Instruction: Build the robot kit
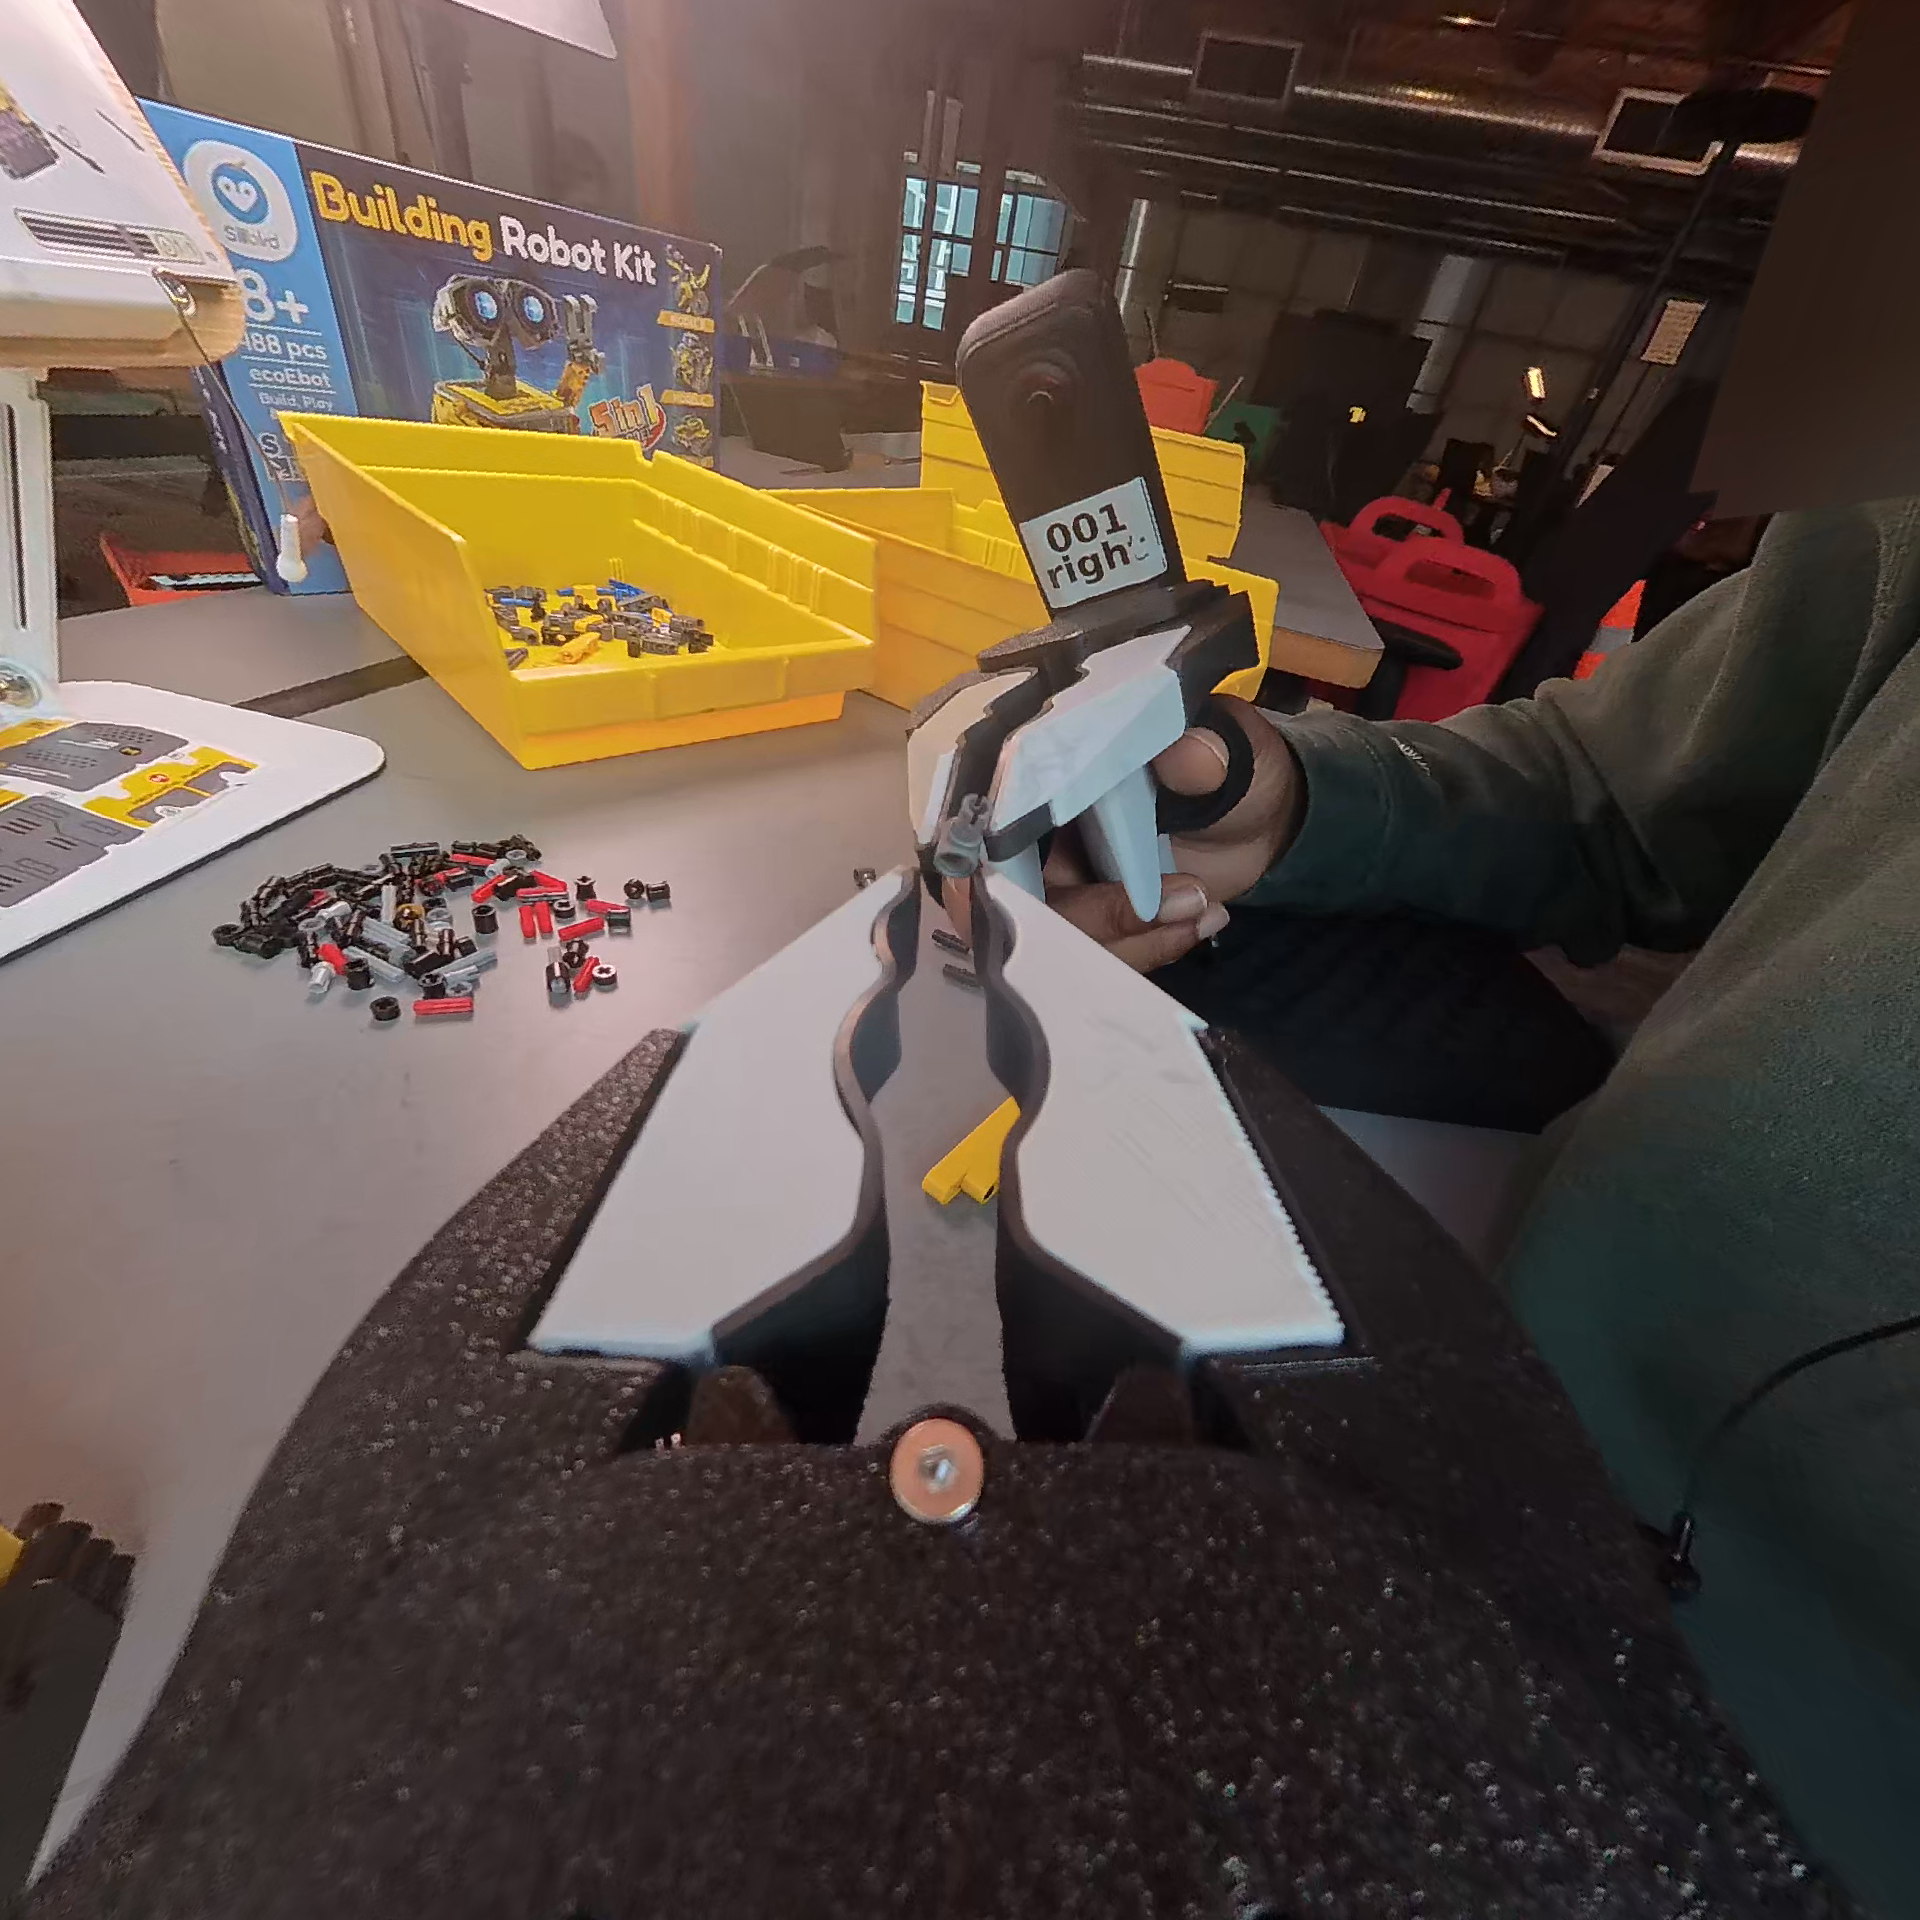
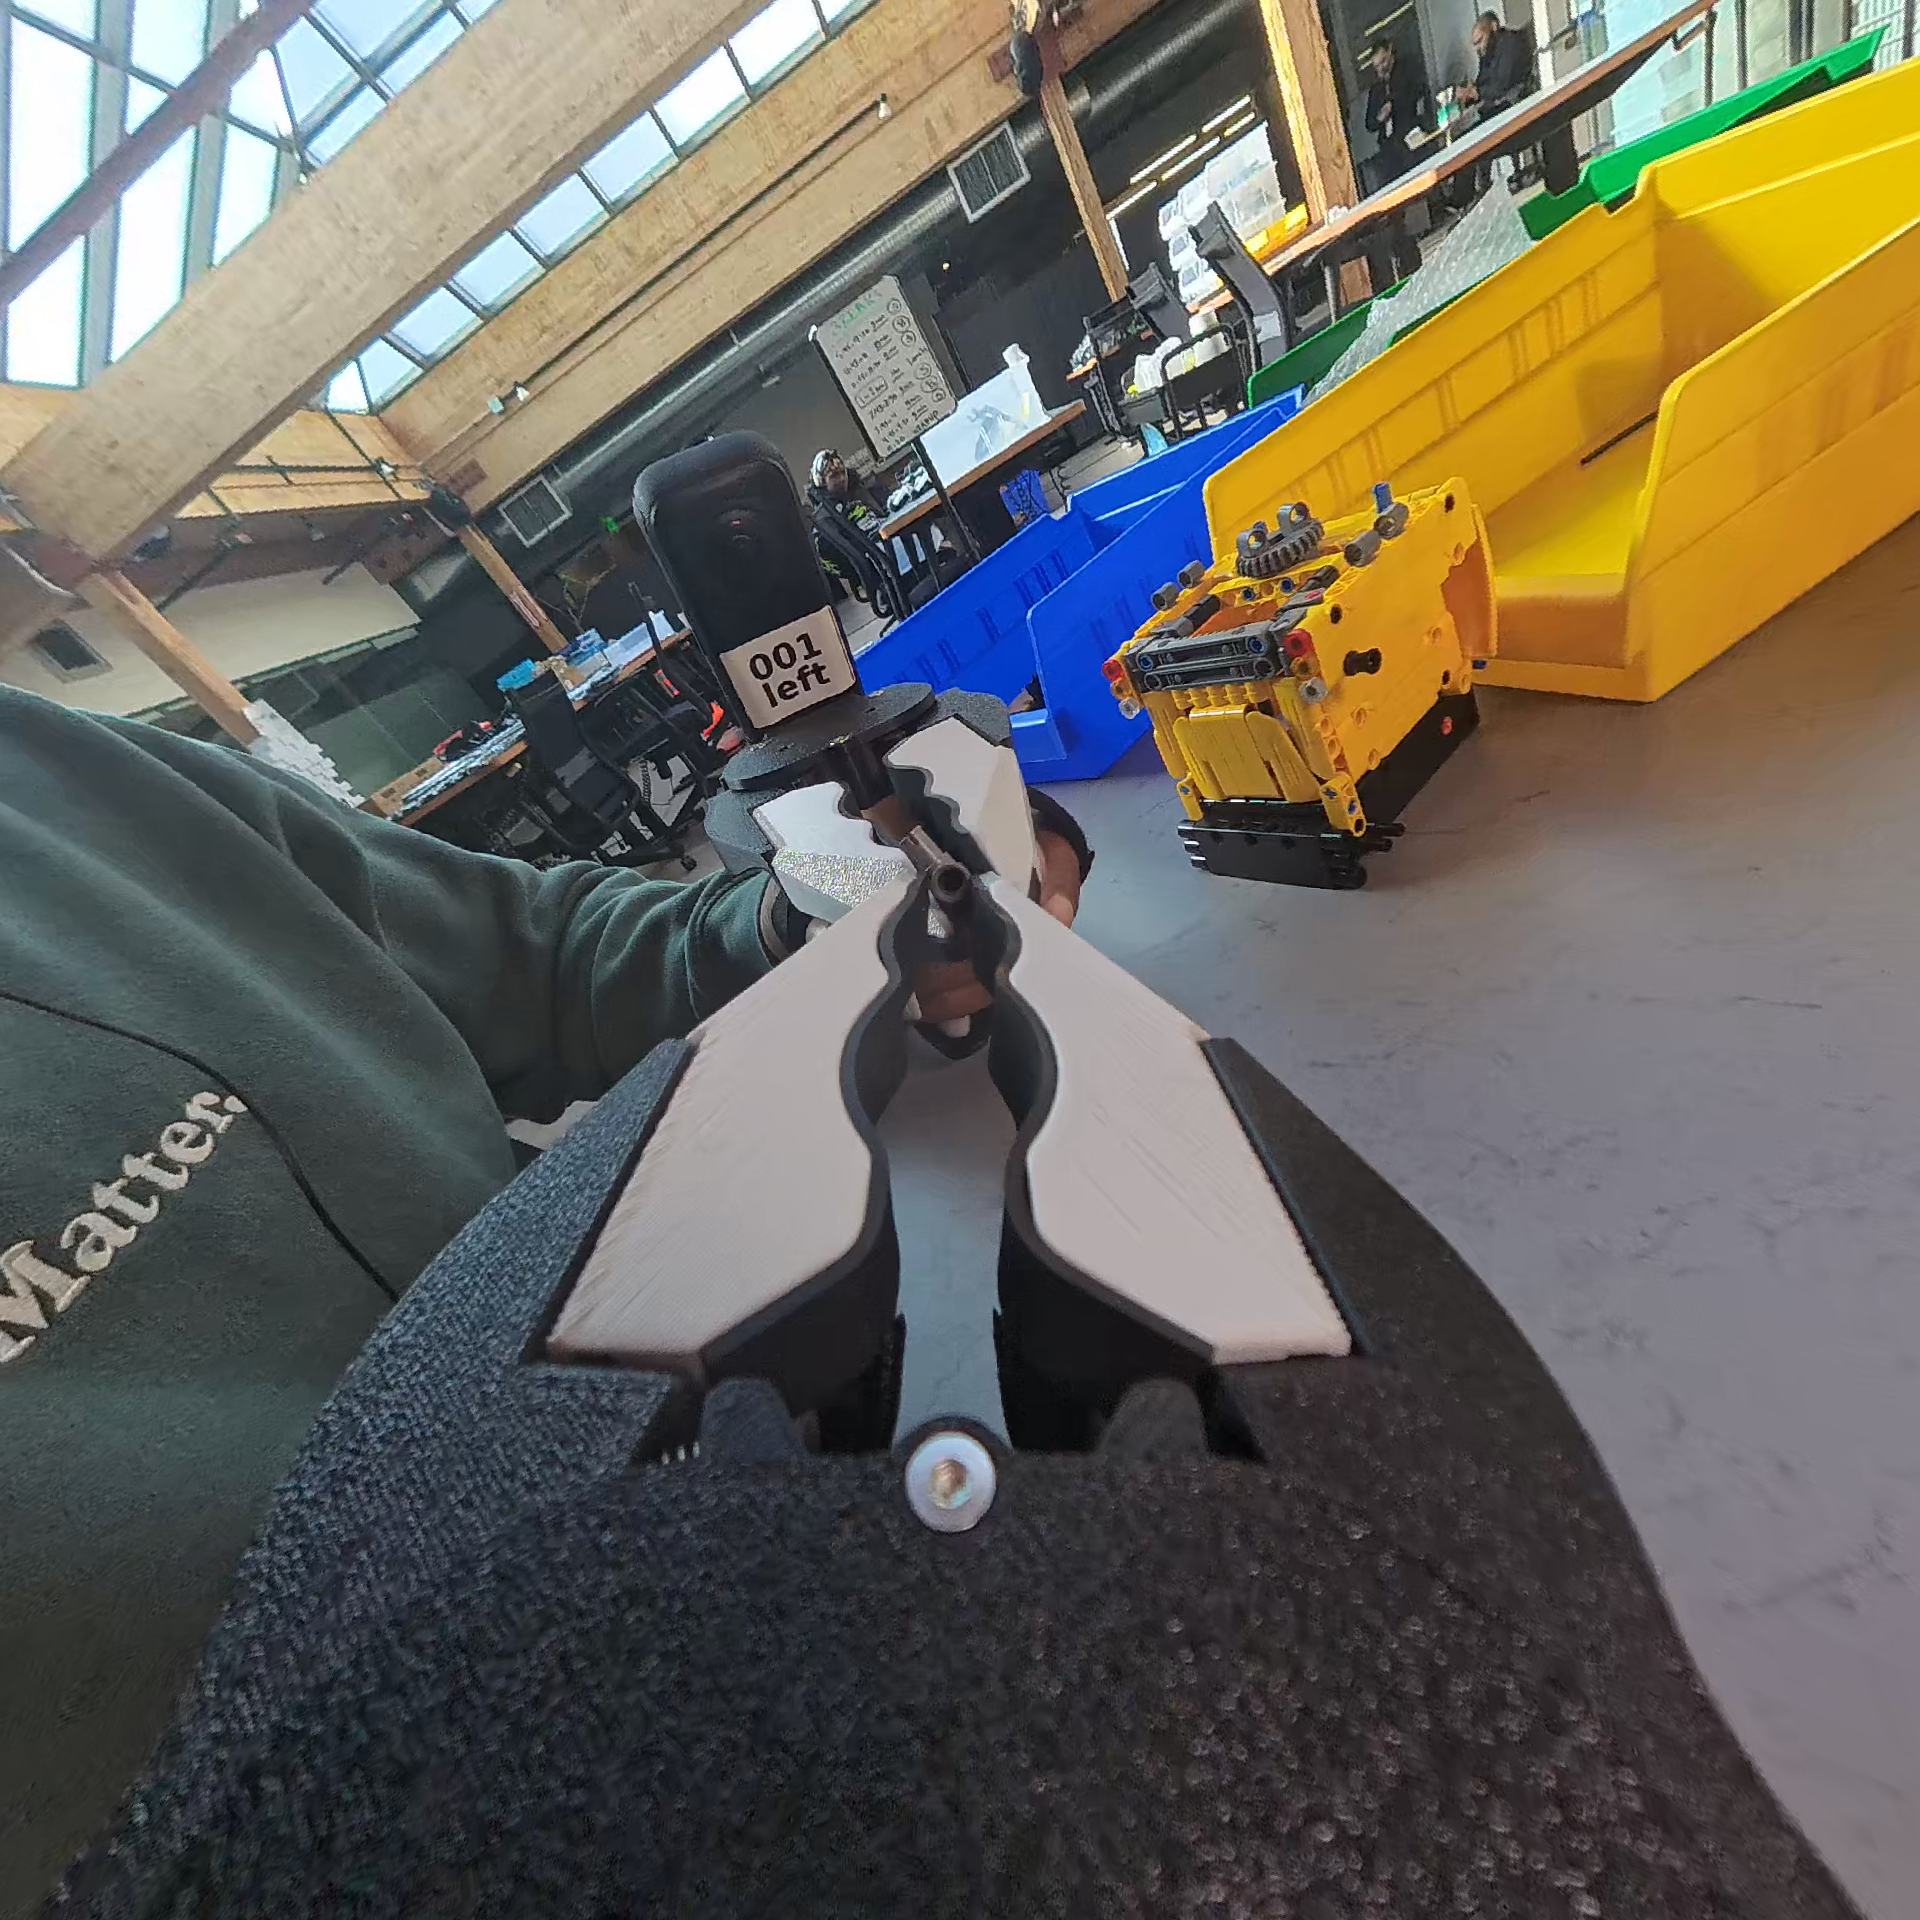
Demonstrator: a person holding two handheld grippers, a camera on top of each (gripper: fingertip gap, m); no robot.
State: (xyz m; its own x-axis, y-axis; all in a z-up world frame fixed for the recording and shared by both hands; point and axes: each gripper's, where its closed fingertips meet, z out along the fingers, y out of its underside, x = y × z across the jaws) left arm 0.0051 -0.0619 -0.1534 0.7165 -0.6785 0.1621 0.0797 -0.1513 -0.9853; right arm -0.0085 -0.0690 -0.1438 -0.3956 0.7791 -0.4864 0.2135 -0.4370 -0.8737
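My left gripper (image 1: pixel 940 899) and right gripper (image 1: pixel 951 847) meet tip to tip above the grey table (image 1: pixel 208 1195). The right gripper is shut on a small grey connector piece (image 1: pixel 961 834), which also shows in the right wrist view (image 2: pixel 948 881). The left gripper (image 2: pixel 902 831) is nearly closed on a thin grey axle (image 2: pixel 920 850) that points into the connector. In the right wrist view my right gripper (image 2: pixel 951 906) fills the foreground. A hand in a green sleeve (image 1: pixel 1558 790) holds each gripper.
A pile of small black, red and grey parts (image 1: pixel 436 925) lies left of the grippers. A yellow bin (image 1: pixel 727 717) with parts, a kit box (image 1: pixel 468 301) and an instruction booklet (image 1: pixel 125 790) stand behind. A yellow part (image 1: pixel 966 1164) lies below. A yellow built model (image 2: pixel 1309 675), blue bins (image 2: pixel 997 644) and a yellow bin (image 2: pixel 1662 416) stand at the right. Only a small space, under 4 cm, lies between the two pairs of fingers.
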